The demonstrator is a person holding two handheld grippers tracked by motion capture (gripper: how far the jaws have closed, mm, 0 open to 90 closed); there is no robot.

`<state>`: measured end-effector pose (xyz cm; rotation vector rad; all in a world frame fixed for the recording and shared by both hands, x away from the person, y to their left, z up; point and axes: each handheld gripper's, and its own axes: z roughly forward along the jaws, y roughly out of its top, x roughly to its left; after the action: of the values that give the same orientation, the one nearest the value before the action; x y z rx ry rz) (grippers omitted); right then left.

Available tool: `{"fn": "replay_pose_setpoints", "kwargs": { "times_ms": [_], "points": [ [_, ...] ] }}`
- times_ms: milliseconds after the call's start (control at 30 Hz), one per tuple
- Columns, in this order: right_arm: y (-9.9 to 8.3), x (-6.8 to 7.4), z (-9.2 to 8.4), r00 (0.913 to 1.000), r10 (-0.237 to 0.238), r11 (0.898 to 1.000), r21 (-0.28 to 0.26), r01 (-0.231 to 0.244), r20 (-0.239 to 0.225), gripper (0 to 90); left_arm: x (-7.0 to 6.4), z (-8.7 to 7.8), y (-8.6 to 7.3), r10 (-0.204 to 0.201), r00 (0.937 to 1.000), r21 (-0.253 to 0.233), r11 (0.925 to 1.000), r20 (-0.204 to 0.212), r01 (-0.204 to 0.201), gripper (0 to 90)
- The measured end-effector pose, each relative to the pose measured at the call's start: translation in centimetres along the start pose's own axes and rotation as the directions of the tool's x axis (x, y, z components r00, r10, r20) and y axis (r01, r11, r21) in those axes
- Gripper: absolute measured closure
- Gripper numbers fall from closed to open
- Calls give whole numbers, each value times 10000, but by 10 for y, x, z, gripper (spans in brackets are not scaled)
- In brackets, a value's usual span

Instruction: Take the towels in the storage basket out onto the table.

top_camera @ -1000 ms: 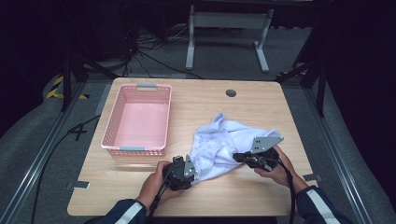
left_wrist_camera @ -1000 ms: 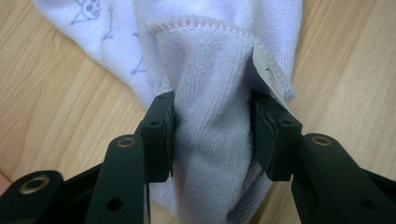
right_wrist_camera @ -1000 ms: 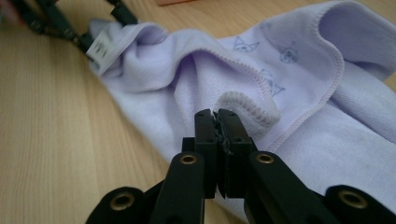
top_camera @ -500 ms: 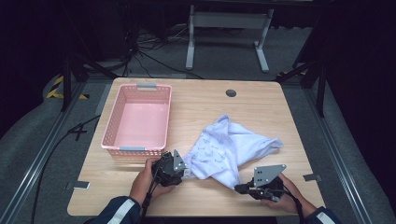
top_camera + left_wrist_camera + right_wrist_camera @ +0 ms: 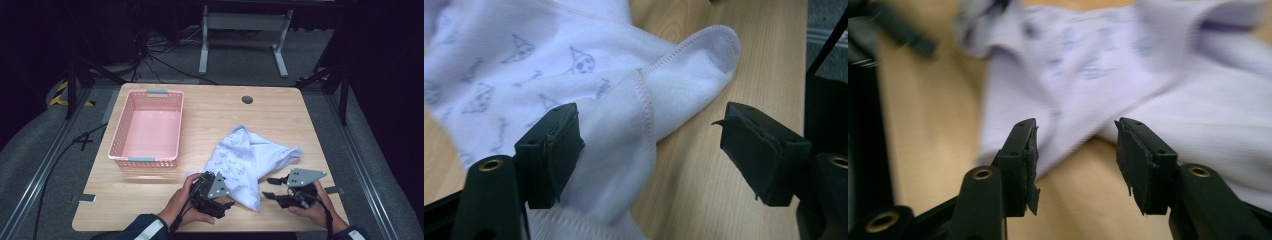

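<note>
Folding or arranging seems to be the step in hand: the pale lilac baby garment with small grey prints lies crumpled on the light wooden worktop, right of the pink plastic basket. The left gripper has just been opening; its fingers stand wide, one touching a hemmed fold that lies between them, not pressed. The right gripper has also just been opening, fingers apart, with the cloth edge just ahead of them. Next, I think, each gripper must take a new hold on an edge.
</note>
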<state>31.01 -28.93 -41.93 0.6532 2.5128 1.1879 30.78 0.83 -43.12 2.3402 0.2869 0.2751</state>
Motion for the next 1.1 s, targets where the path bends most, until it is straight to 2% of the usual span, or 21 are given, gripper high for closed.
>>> {"fn": "replay_pose_setpoints", "kwargs": {
  "times_ms": [33, 67, 133, 200, 267, 300, 367, 400, 433, 500, 533, 567, 700, 767, 800, 867, 900, 933, 1000, 1033, 1100],
  "points": [
    [1, -7, -2, 9985, 47, 10000, -44, -45, 547, 497, 0, 6, 0, -4, 10000, 118, 9999, 33, 3, 223],
    [4, -24, -6, 9928, 480, 9987, -208, -460, 1101, 500, 3, 16, -1, 165, 9997, 479, 9987, -170, -156, 237],
    [6, -32, -6, 9895, 678, 9974, -316, -643, 1276, 481, 5, 19, -2, 295, 9992, 722, 9970, -278, -274, 243],
    [10, -48, -2, 9776, 881, 9961, -108, -876, 1912, 466, 14, 22, -6, -81, 9996, 658, 9978, -266, 98, 299],
    [12, -60, 5, 9694, 781, 9963, 160, -841, 2326, 439, 21, 21, -9, -337, 9994, 585, 9977, -68, 340, 305],
    [12, -67, 10, 9603, 888, 9950, 217, -980, 2645, 438, 23, 23, -10, -382, 9989, 643, 9971, -257, 398, 321],
    [11, -84, 22, 9535, 1339, 9876, 430, -1509, 2700, 392, 28, 26, -12, -446, 9985, 946, 9944, -314, 473, 362],
    [10, -91, 27, 9492, 1544, 9833, 515, -1748, 2741, 386, 29, 28, -14, -194, 9990, 1149, 9931, -409, 240, 417],
    [9, -97, 34, 9498, 1848, 9754, 708, -2086, 2526, 376, 30, 28, -15, -71, 9986, 1076, 9941, -533, 128, 451],
    [5, -102, 45, 9542, 1961, 9667, 1188, -2268, 2259, 363, 34, 25, -14, -185, 9981, 1129, 9933, -594, 252, 566],
    [3, -104, 51, 9508, 2196, 9600, 1252, -2504, 2184, 365, 35, 23, -14, -67, 9985, 1144, 9934, -541, 129, 625],
    [2, -105, 53, 9511, 2159, 9603, 1284, -2478, 2210, 366, 37, 20, -14, -137, 9989, 1099, 9938, -437, 185, 680],
    [2, -105, 58, 9508, 2002, 9626, 1332, -2358, 2363, 371, 40, 2, -13, 9, 9976, 693, 9976, -696, 40, 772],
    [3, -104, 61, 9511, 1735, 9668, 1398, -2140, 2557, 372, 43, -16, -12, -179, 9967, 69, 9998, -792, 185, 787],
    [4, -104, 64, 9451, 1762, 9666, 1329, -2190, 2751, 375, 44, -26, -12, -202, 9941, -178, 9997, -1064, 185, 794],
    [5, -105, 67, 9403, 1617, 9691, 1319, -2087, 2996, 376, 49, -60, -15, -469, 9913, -1055, 9938, -1233, 339, 795],
    [5, -105, 67, 9403, 1617, 9691, 1319, -2087, 2996, 376, 49, -60, -15, -469, 9913, -1055, 9938, -1233, 339, 797],
    [7, -109, 71, 9320, 1696, 9678, 1246, -2189, 3202, 376, 48, -77, -20, -651, 9899, -1374, 9894, -1258, 476, 799],
    [8, -112, 74, 9269, 1655, 9691, 1190, -2162, 3368, 379, 43, -93, -28, -796, 9909, -1738, 9830, -1086, 599, 800],
    [8, -112, 74, 9269, 1655, 9691, 1190, -2162, 3368, 379, 43, -93, -28, -796, 9909, -1738, 9830, -1086, 599, 800],
    [11, -116, 78, 9163, 1516, 9713, 1160, -2077, 3707, 385, 35, -102, -33, -968, 9928, -2062, 9752, -707, 804, 800]
  ]
}}
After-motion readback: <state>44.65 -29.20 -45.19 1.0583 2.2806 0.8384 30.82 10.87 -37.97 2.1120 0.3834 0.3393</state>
